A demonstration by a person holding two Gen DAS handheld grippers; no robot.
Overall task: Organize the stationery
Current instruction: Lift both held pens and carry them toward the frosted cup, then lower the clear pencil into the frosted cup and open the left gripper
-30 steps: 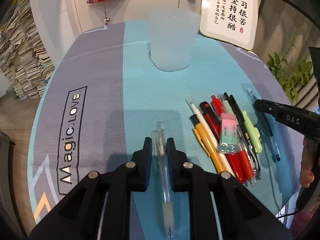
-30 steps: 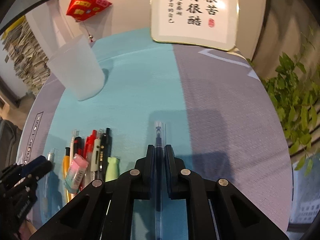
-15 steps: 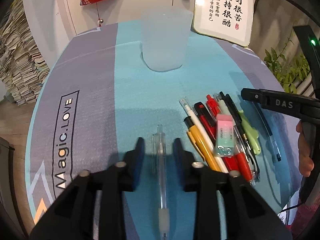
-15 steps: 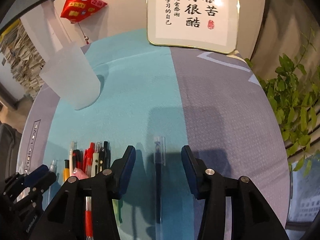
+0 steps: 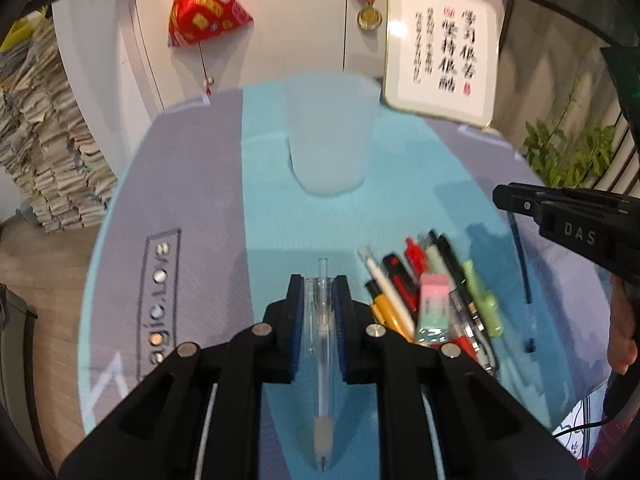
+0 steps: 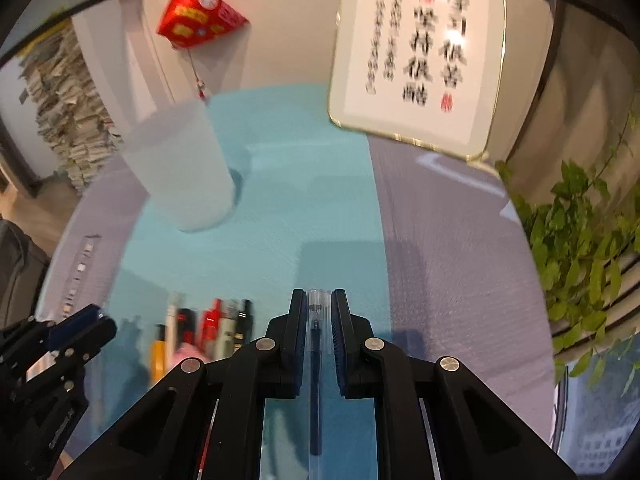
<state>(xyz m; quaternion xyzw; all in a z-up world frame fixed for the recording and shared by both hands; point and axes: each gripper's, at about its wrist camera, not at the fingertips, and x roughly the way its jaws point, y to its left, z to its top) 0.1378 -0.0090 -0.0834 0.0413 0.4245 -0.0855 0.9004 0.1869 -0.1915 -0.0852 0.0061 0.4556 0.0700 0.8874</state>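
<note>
At nine o'clock a ragged stack of papers [image 5: 52, 152] leans against the wall, and the round table wears a woven mat [image 5: 192, 184] banded in grey and turquoise. The left gripper [image 5: 319, 280], black and angular with blue ribbed pads, is closing on a clear plastic pen [image 5: 320, 344], which sits pinched between the pads with its frosted rubber grip trailing toward six o'clock. At twelve o'clock from it stands a frosted, tapered plastic cup [image 5: 328, 136], upright on the turquoise band. Toward three o'clock lies a loose bundle of pens [image 5: 420, 280] in white, yellow, red, black and pale green, side by side, with a pink and mint eraser [image 5: 432, 308] resting across them. Further right the right gripper [image 6: 319, 294] is closing on a slim clear pen with dark blue ink [image 6: 316, 344], held lengthways between its pads. Behind, a glossy gold-rimmed plaque [image 6: 416, 56] leans at one o'clock, with a leafy green plant [image 6: 580, 232] at three.
</note>
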